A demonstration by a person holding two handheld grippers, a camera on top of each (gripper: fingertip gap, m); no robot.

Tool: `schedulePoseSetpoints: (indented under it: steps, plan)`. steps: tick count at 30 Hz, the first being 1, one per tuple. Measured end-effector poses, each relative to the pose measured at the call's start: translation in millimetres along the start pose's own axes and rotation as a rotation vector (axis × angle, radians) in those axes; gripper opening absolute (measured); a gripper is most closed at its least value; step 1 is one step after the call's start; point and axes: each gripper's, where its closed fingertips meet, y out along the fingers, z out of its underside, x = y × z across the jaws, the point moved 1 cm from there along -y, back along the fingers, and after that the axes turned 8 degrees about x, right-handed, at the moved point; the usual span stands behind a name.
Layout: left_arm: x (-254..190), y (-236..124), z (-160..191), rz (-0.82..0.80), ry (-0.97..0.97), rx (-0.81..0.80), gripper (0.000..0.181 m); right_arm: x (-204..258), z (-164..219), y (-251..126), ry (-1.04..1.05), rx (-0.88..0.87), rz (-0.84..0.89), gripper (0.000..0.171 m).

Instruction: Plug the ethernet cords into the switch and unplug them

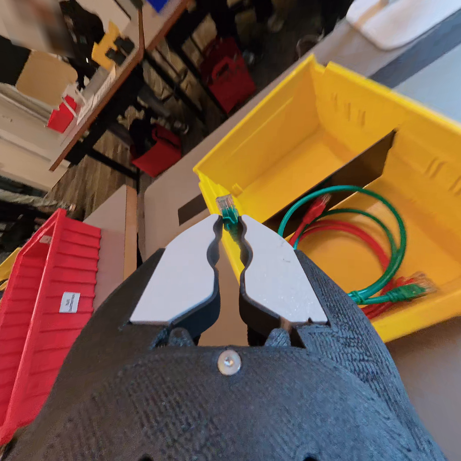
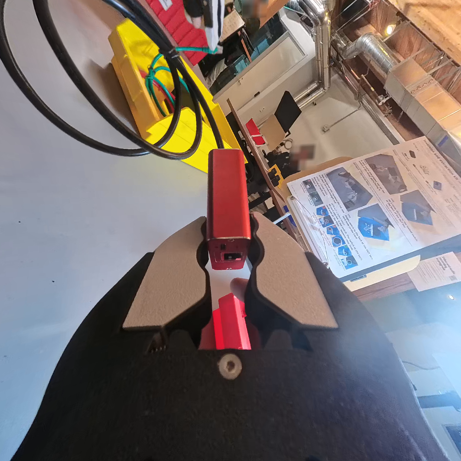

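Note:
My left gripper (image 1: 230, 219) is shut on the plug end of a green ethernet cord (image 1: 228, 212); its clear plug sticks out past the fingertips, over the near rim of a yellow bin (image 1: 274, 139). The rest of the green cord (image 1: 389, 237) loops into the bin beside red cords (image 1: 349, 232). My right gripper (image 2: 228, 222) is shut on a red metal switch (image 2: 227, 197), held above the white table with its end face toward the camera. A black cable (image 2: 82, 82) loops from the switch's far end. The yellow bin (image 2: 134, 74) with cords lies behind.
A red bin (image 1: 50, 299) stands at the left of the left wrist view. A red block (image 2: 229, 321) lies under the right gripper's jaws. A clipboard with an instruction sheet (image 2: 374, 207) stands at the right. Shelves and red bags are in the background. Left tips to right tips: about 45 cm.

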Motion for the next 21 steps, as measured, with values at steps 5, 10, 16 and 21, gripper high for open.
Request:
schedulePoseSetpoints:
  steps: [5,10,16,21]
  plan:
    - [3,-38,-26,0.076,-0.038,-0.157,0.008,-2,0,-1,0.002,-0.003,0.013,0.027]
    - [-1,-72,-45,0.154,-0.039,-0.277,0.007,-2,-1,-1,0.003,-0.002,0.013,0.028]
    - [-18,-104,-62,0.340,-0.046,-0.431,0.007,-2,-1,0,0.001,-0.002,0.013,0.028]
    - [-50,-109,-54,0.578,0.056,-0.394,0.007,-3,-1,0,0.004,-0.004,0.016,0.028]
